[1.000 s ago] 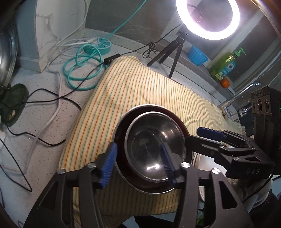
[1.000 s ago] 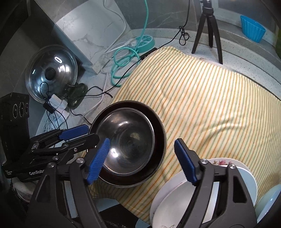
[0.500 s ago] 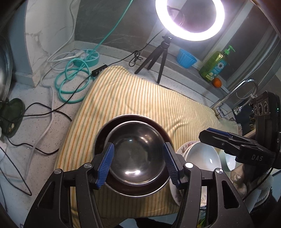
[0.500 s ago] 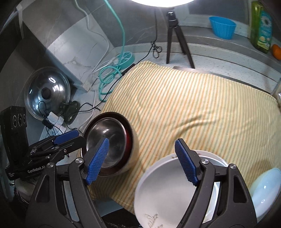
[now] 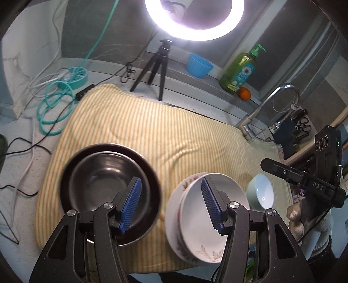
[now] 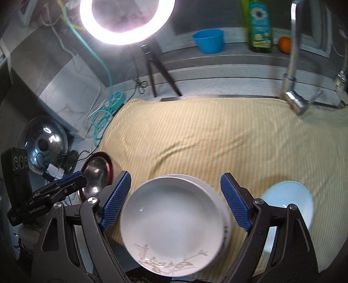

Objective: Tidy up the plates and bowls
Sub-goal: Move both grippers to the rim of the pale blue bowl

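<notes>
a yellow striped towel (image 5: 165, 135) covers much of the speckled grey counter (image 5: 26, 139), and all the dishes sit along its near edge. at the left end a shiny steel bowl (image 5: 102, 185) is nested inside a wider dark red bowl (image 5: 152, 174). just beside it to the right lies a stack of white plates with leaf prints (image 5: 191, 219), the top one tilted slightly off the one beneath. a small pale blue bowl (image 5: 261, 191) stands upright just right of the stack. the left gripper (image 5: 171, 206) hovers above the gap between the dark bowls and the plates, its blue-padded fingers (image 5: 130, 204) about half apart with nothing between them. the right gripper (image 6: 176, 204) hangs over the white plate stack (image 6: 174, 222), its fingers (image 6: 115, 202) wide and opening further, spread to either side of the plates in view without pressing on them. behind the towel stand a lit ring light on a black tripod (image 5: 193, 19), a blue plastic cup (image 5: 199, 65), a green soap bottle (image 5: 239, 71) and a chrome tap (image 5: 271, 104).
</notes>
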A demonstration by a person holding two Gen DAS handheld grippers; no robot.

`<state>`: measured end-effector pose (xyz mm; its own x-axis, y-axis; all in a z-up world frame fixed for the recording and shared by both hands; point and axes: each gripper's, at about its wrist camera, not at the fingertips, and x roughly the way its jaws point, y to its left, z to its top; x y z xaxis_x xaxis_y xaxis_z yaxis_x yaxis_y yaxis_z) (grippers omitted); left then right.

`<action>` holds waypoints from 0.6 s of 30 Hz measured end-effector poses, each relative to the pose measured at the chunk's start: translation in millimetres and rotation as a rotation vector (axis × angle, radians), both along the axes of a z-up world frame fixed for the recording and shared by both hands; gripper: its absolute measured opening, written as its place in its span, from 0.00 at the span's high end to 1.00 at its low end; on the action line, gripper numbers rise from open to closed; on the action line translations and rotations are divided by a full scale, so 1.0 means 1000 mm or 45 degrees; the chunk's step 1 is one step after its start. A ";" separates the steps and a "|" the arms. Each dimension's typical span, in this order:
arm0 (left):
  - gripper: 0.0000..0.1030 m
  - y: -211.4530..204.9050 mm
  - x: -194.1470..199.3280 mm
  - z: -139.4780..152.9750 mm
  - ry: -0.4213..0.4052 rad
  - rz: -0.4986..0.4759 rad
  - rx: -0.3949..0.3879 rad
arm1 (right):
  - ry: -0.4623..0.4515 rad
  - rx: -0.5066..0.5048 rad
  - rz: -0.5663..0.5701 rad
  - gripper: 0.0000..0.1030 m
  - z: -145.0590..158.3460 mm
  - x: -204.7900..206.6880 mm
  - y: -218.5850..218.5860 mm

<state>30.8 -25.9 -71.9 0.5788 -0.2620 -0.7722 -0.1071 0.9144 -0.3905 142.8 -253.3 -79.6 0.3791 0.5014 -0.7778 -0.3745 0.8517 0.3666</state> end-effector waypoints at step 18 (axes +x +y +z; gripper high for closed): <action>0.45 -0.099 0.032 -0.010 0.008 -0.236 -0.057 | 0.034 -0.018 -0.282 0.16 -0.012 -0.007 -0.133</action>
<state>62.3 -125.1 -82.2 0.5124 -0.3983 -0.7608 0.0593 0.9002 -0.4314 136.0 -386.2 -91.2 0.4578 0.3975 -0.7952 -0.1682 0.9171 0.3616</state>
